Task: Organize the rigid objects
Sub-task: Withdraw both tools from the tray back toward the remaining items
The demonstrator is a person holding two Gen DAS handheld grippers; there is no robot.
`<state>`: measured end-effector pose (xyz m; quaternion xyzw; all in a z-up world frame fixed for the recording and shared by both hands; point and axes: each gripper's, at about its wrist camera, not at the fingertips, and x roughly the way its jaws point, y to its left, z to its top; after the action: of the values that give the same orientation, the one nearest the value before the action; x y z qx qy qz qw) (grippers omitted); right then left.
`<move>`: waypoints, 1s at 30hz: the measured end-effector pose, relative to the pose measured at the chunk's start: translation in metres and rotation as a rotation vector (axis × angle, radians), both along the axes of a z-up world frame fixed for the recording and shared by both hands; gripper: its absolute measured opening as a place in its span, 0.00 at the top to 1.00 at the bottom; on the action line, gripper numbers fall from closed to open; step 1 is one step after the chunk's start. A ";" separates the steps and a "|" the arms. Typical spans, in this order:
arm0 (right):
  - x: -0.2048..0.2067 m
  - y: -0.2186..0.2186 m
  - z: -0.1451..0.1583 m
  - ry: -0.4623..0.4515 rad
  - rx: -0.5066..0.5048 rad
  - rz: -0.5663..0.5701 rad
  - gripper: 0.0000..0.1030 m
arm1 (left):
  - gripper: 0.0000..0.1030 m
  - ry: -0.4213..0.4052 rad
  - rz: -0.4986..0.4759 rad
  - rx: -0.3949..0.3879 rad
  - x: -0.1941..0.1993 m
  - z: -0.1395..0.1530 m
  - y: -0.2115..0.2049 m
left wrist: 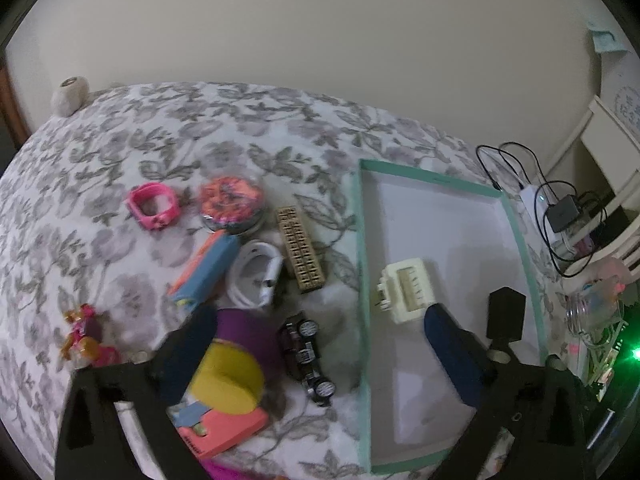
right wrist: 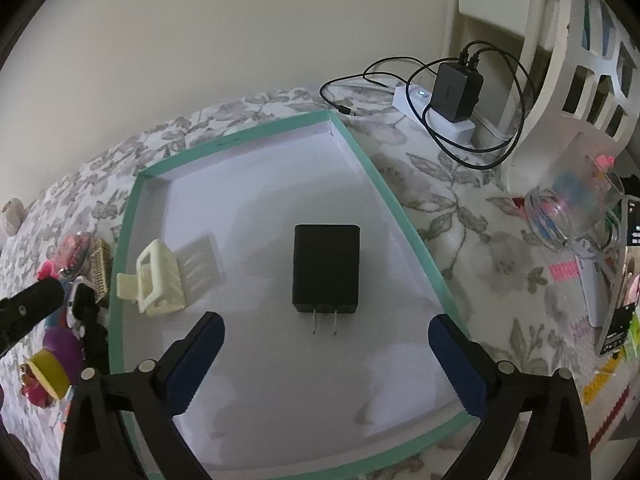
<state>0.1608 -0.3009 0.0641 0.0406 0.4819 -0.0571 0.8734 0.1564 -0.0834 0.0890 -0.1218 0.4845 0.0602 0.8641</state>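
Note:
A shallow white tray with a teal rim [left wrist: 365, 240] [right wrist: 384, 184] lies on the floral cloth. In it lie a cream hair claw clip [left wrist: 406, 288] [right wrist: 158, 280] and a black plug charger [right wrist: 326, 270] [left wrist: 506, 314]. My right gripper [right wrist: 326, 344] is open just above the tray, the charger lying free right ahead of its fingertips. My left gripper [left wrist: 320, 344] is open over the tray's left rim; its left finger [left wrist: 188, 352] covers part of a purple and yellow tape roll [left wrist: 236, 372]. A black hair clip [left wrist: 306, 356] lies between the fingers.
Left of the tray lie a beige comb [left wrist: 301, 249], white coiled cable [left wrist: 256, 274], blue box [left wrist: 210, 270], pink watch [left wrist: 154, 205], beaded dome [left wrist: 231, 202], coral sticky notes [left wrist: 222, 426] and a small toy [left wrist: 82, 340]. A power strip with adapter [right wrist: 448, 96] and clutter [right wrist: 568, 208] sit right.

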 end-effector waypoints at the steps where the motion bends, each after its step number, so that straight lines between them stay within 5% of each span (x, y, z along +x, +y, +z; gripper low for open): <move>1: -0.002 0.001 0.003 -0.004 -0.002 0.000 0.00 | 0.00 -0.011 0.009 0.007 -0.004 0.003 0.003; 14: -0.031 0.046 0.077 -0.124 0.064 0.089 0.00 | 0.00 -0.104 0.044 0.100 -0.051 0.068 0.041; 19: -0.045 0.082 0.098 -0.158 0.093 0.177 0.00 | 0.00 -0.114 0.084 0.120 -0.068 0.073 0.072; 25: -0.052 0.122 0.081 -0.098 0.106 0.304 0.00 | 0.00 -0.018 0.180 0.106 -0.078 0.054 0.122; 30: -0.052 0.141 0.054 -0.009 0.100 0.351 0.00 | 0.00 0.081 0.303 0.003 -0.089 0.028 0.172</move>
<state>0.1086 -0.1601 0.1181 -0.0007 0.4798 0.1205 0.8691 0.0676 0.0889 0.1174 -0.1900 0.4948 0.1955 0.8252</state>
